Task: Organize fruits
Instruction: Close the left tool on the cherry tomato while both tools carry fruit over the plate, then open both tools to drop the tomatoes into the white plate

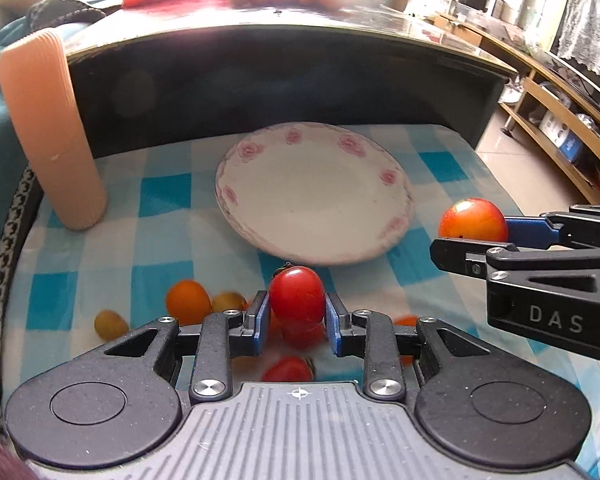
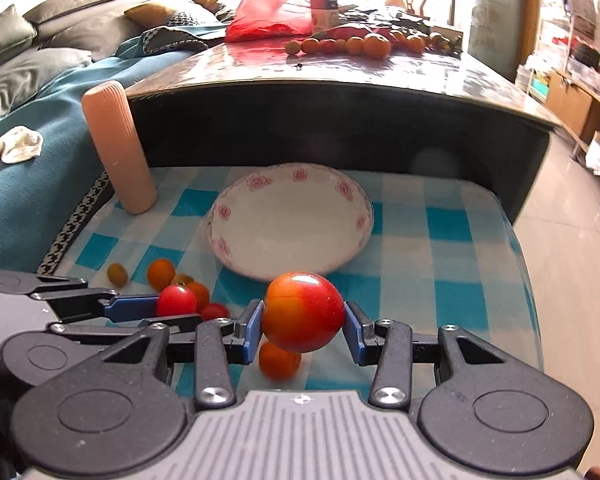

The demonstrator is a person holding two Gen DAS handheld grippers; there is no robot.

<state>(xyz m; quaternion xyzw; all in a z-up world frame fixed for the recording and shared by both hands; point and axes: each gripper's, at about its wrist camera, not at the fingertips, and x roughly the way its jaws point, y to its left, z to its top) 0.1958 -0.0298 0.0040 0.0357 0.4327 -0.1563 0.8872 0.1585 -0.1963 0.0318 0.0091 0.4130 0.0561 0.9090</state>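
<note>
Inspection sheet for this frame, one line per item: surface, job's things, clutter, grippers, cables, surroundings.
Surface: blue-and-white checked cloth.
Job's things: empty floral plate; loose small tomatoes on the cloth in front of it.
Clutter: ribbed peach cylinder upright at the left.
Grippers: left gripper shut on a red cherry tomato; right gripper shut on a larger red-orange tomato.
Cables: nothing seen.
Surroundings: dark table behind with more fruit and a red bag; sofa at the left.

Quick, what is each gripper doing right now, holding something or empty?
Left gripper: closed on a small red tomato.
Right gripper: closed on a larger red-orange tomato.
</note>
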